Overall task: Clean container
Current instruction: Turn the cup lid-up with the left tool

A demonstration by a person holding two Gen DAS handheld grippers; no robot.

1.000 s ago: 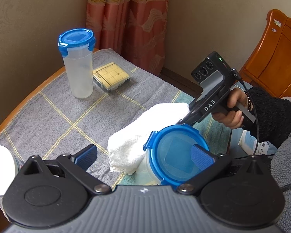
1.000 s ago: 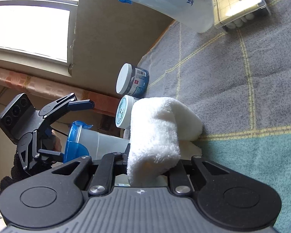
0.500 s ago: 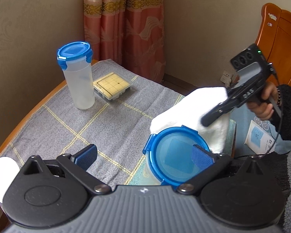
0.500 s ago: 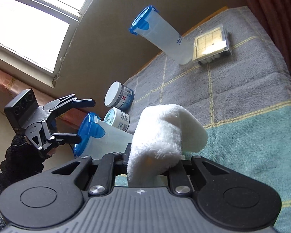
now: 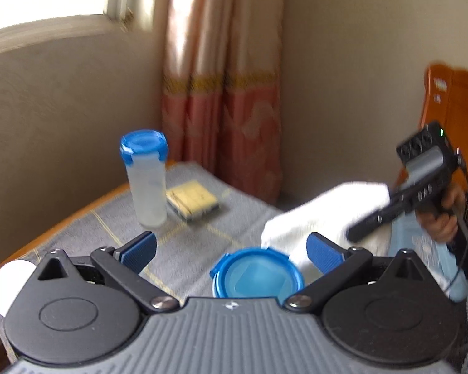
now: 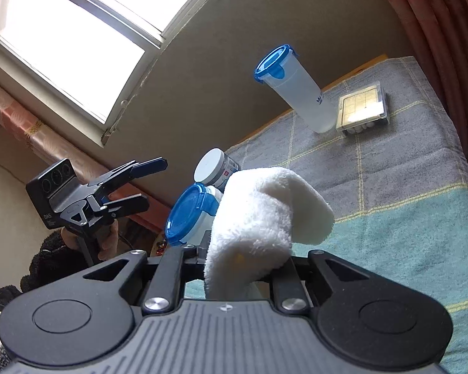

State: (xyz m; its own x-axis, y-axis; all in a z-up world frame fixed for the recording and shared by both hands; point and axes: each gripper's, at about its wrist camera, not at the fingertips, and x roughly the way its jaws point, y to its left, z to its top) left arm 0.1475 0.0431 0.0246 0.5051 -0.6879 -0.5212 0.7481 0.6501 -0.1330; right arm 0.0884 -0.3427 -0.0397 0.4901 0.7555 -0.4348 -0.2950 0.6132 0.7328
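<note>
Container [image 6: 192,215], blue-lidded, stood upright at 10 o'clock of right tongs [image 6: 243,268], which pinched the white cloth [image 6: 265,215]. Left tongs [image 5: 231,249] were spread, apparently just clear of the lid; that view was blurred.

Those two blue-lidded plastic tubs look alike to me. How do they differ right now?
The near container sits between the left gripper's open fingers, next to the white towel clamped in the right gripper; the far container stands alone at the table's back, beside a flat yellow box. The far one looks taller. Both have blue clip lids, shut, and cloudy bodies.

The white towel [image 6: 259,218] hides the right tongs' [image 6: 249,268] tips and grip.
</note>
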